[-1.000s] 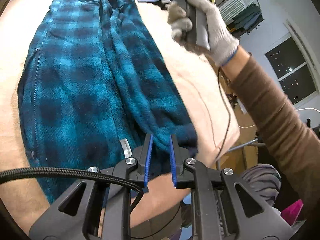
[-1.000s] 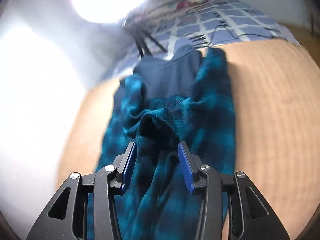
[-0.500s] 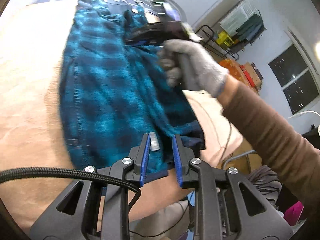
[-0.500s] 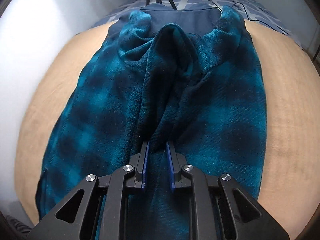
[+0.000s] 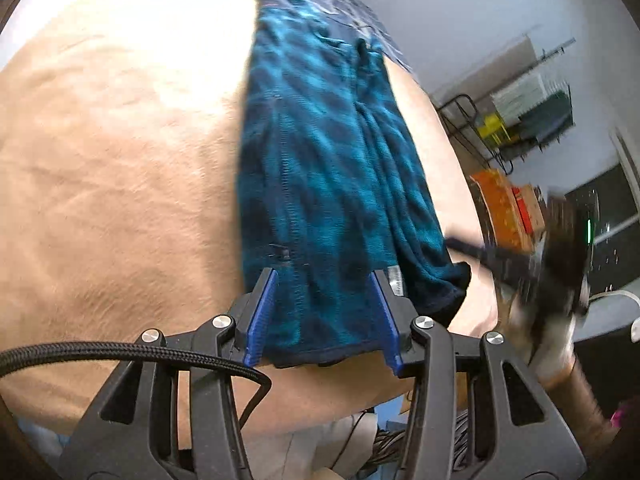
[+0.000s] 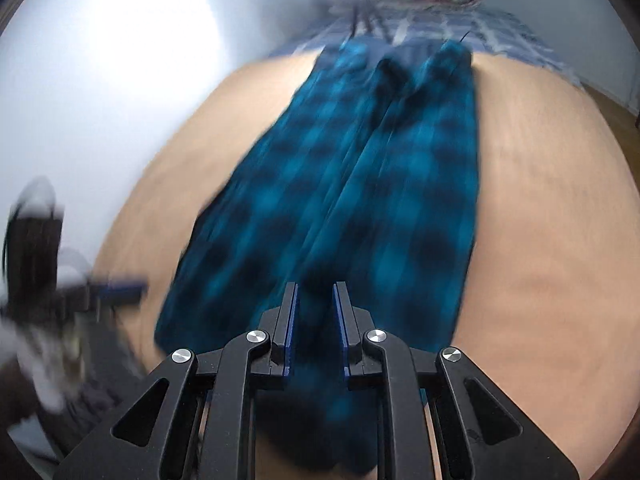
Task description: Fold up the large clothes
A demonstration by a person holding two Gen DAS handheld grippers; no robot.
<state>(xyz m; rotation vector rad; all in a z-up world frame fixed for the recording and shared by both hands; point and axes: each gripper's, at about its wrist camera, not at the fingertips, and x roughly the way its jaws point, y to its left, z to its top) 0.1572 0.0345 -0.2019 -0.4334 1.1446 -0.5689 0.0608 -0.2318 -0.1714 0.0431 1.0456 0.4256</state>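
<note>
1. Since half a second ago, our left gripper (image 5: pixel 324 316) has let its jaws swing wide, where before they sat close together at the hem; our right gripper (image 6: pixel 314 324) has drawn back along the garment toward the near edge, and the whole right wrist view is smeared with motion.

2. The blue plaid fleece garment (image 5: pixel 320 160) lies stretched lengthwise on the tan blanket (image 5: pixel 120 160), its far end toward the checked bedding (image 6: pixel 500 36) at the head of the bed.

3. In the left wrist view, the near hem of the garment lies between our spread left jaws. The dark hem band runs from one blue pad to the other, and neither pad presses the cloth.

4. A white label (image 5: pixel 394 278) shows on the fleece just beside the right-hand pad.

5. A folded-over strip of fleece runs along the garment's right side, ending in a dark cuff (image 5: pixel 456 292) near the blanket's edge.

6. In the right wrist view, our right jaws stand close together with a ridge of fleece rising between them. Cloth fills the gap and also hangs below the gripper, so we read it as pinching the garment, though blur softens the contact.

7. The right gripper and its gloved hand (image 5: pixel 536 336) appear blurred at the right of the left wrist view, beside the cuff.
</note>
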